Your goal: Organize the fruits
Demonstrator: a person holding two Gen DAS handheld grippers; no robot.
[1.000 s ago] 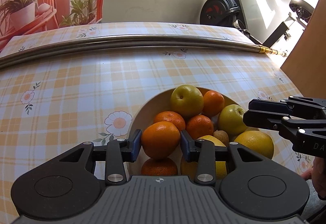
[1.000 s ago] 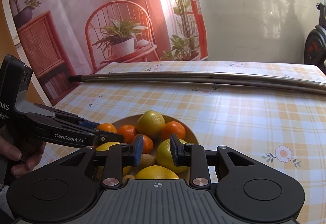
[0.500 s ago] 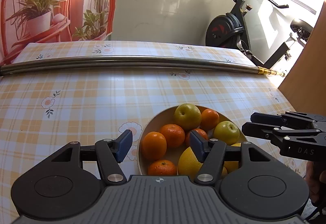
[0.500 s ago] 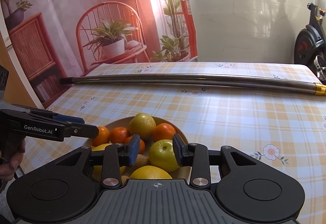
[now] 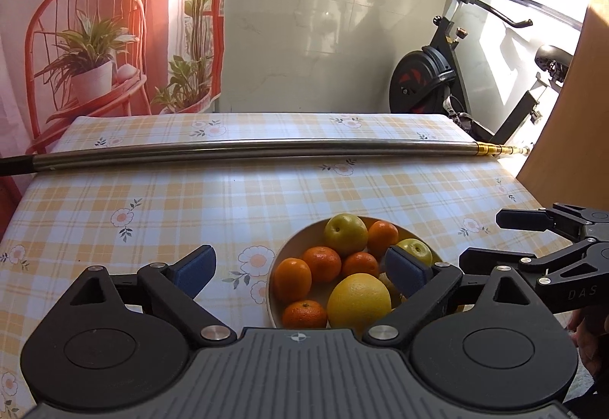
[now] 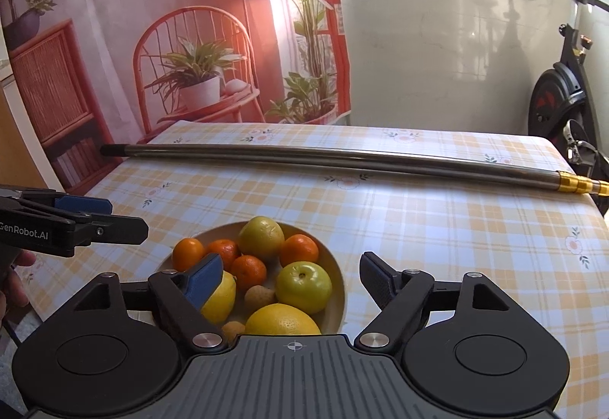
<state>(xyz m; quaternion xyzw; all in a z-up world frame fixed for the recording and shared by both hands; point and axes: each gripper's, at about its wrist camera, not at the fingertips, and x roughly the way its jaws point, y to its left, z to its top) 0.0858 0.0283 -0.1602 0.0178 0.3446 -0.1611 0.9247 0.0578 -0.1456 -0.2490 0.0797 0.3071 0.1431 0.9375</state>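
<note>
A: On the checked tablecloth (image 5: 160, 198), near the front edge, the bowl (image 5: 295, 247) held all the fruit in sight: oranges (image 5: 292, 279), two green-yellow apples (image 6: 303, 286), a big yellow citrus (image 5: 358, 299) and a couple of small brown fruits (image 6: 259, 298). None lay loose on the cloth.

B: Why heaped like that?

A: I judged the bowl was the gathering place. The small oranges sat toward the left and back, the big citrus at the front, the apples between and behind. Whether that was a finished pile or one waiting to be sorted out, the views couldn't settle.

B: And the claws?

A: The left gripper (image 5: 300, 268) was spread wide, its blue pads either side of the bowl's near half, gripping nothing. It was held level, above and short of the fruit, pointing across the table.

B: The right one?

A: The right gripper (image 6: 293, 276) was also wide apart and empty. Its left pad overlapped a lemon (image 6: 220, 299) in the view, but I couldn't tell if it touched. It came in from the bowl's right side, also level.

B: Anything else about?

A: A long metal pole (image 5: 247, 148) lay across the far part of the table, well apart from the bowl. An exercise bike (image 5: 437, 76) stood beyond.
</note>
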